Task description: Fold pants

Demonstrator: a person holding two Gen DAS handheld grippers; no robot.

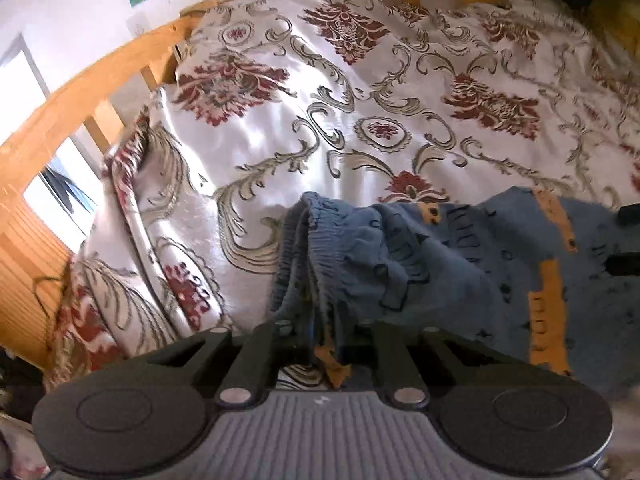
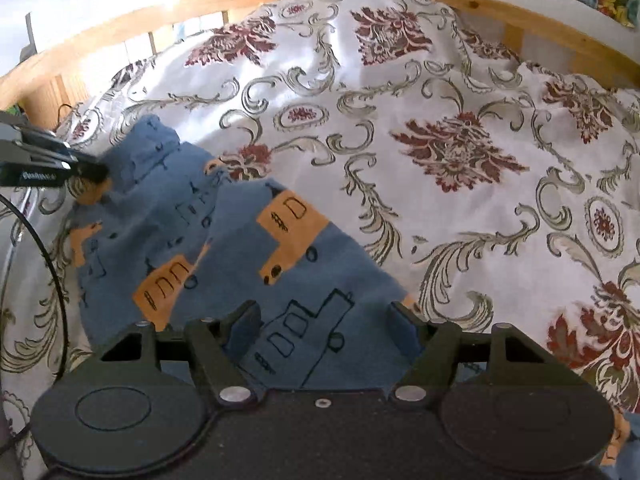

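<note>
Bedspread (image 1: 360, 92), white with dark red medallions and grey scrolls, covers the whole bed inside a wooden bed frame (image 1: 60, 116). On it, at the near side, lie the pants (image 2: 248, 248): small, blue, printed with orange and outlined trucks, partly lifted and bunched between the two tools.

Seen from its own camera, the left gripper (image 1: 324, 332) has its fingers drawn close together and clamped on the gathered elastic waistband (image 1: 316, 240), which hangs in folds from the tips. The right gripper (image 2: 324, 312) has its fingers spread apart with blue cloth lying between them; they do not look closed on it.

The step in hand seems to be bringing one end of the pants over the other. To do it well, I would close the right fingers on a clean edge of both layers before lifting, keep the two tools level so the cloth stays taut, and lay it down flat rather than drop it, since the bedspread is rumpled and soft.

Hard to tell: where the leg hems are, as the garment runs under both tool bodies, and whether the right fingers touch the cloth or merely straddle it. Motion blurs the left edge of the bed.
</note>
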